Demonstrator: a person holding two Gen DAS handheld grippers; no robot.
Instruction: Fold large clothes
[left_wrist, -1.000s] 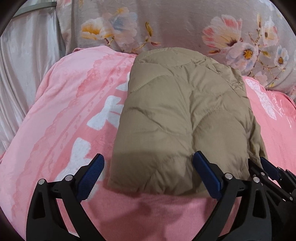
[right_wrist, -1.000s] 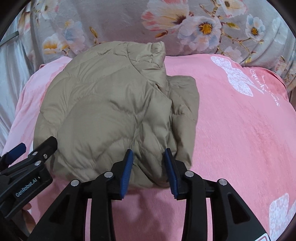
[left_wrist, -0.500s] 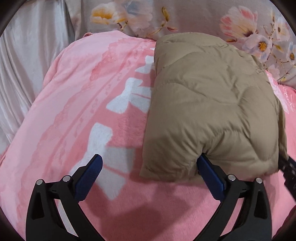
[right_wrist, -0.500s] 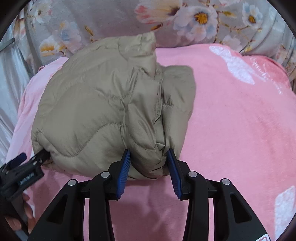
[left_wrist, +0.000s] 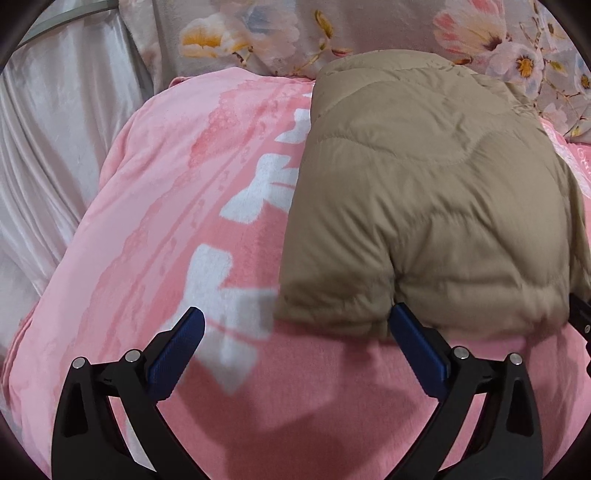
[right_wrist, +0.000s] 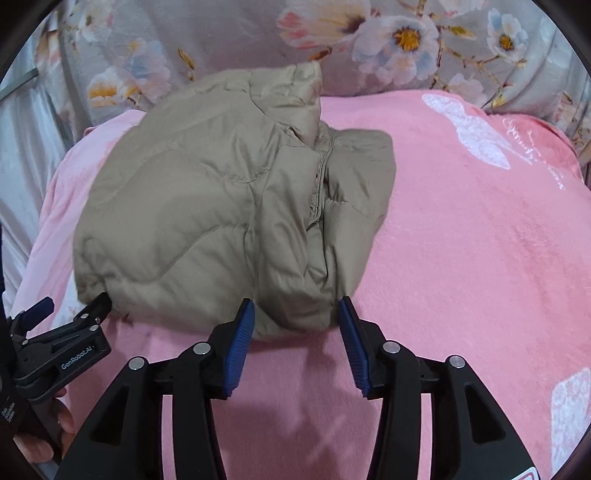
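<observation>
A tan quilted puffer jacket (left_wrist: 424, 206) lies folded into a thick bundle on a pink blanket (left_wrist: 184, 229); it also shows in the right wrist view (right_wrist: 221, 206). My left gripper (left_wrist: 295, 332) is open wide at the bundle's near left corner, its right finger (left_wrist: 417, 343) touching the near edge. My right gripper (right_wrist: 295, 325) is open with its jaws set on either side of the bundle's near right end, the fabric bulging between the blue pads. The left gripper (right_wrist: 74, 321) shows at the left of the right wrist view.
The pink blanket (right_wrist: 461, 229) with white prints covers the bed. A grey floral fabric (right_wrist: 369, 40) stands along the back. A pale satin curtain (left_wrist: 48, 147) hangs at the left. A hand (right_wrist: 55, 424) holds the left gripper.
The bundle has been pushed away from me and to the right, and squeezed thicker. My right jaws have opened wider around its near end. The left gripper stayed open.
</observation>
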